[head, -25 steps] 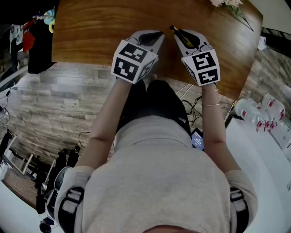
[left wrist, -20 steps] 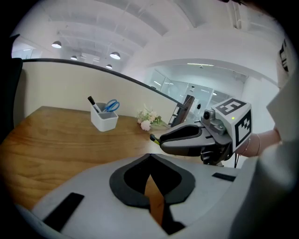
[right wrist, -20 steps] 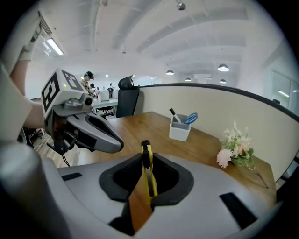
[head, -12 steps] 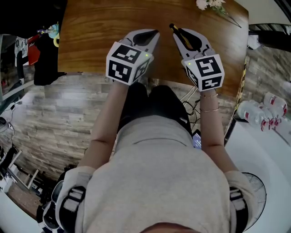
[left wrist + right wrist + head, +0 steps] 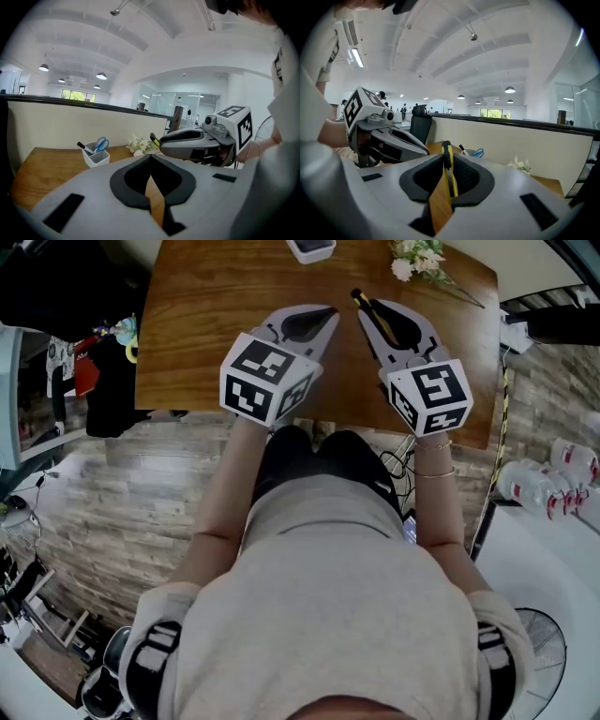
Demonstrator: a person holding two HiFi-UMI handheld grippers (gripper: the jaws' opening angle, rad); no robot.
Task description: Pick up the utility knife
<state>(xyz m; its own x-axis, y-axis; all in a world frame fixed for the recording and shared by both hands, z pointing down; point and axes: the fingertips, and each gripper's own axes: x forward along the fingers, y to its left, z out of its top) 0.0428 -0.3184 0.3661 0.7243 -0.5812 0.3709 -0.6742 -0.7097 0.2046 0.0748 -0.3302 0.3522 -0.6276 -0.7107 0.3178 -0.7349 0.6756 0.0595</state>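
The yellow utility knife (image 5: 449, 176) is sitting pinched between the jaws of the right gripper (image 5: 447, 157). Its long axis is running along them, with the dark end poking past the tips, away from the person. The left gripper (image 5: 151, 158) is hanging just beside it, jaws pressed together on nothing, both above the wooden table (image 5: 216, 315).

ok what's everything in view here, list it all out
table: one, brown wood, in front of the person
utility knife: one, yellow and black, clamped in right gripper
pen cup: one, white, far table edge
scissors: one, blue handles, in pen cup
marker: one, black and white, in pen cup
flowers: one bunch, white, far right of table
bottles: several, clear with red, right of table
left gripper: grey, shut, empty
right gripper: grey, shut on utility knife
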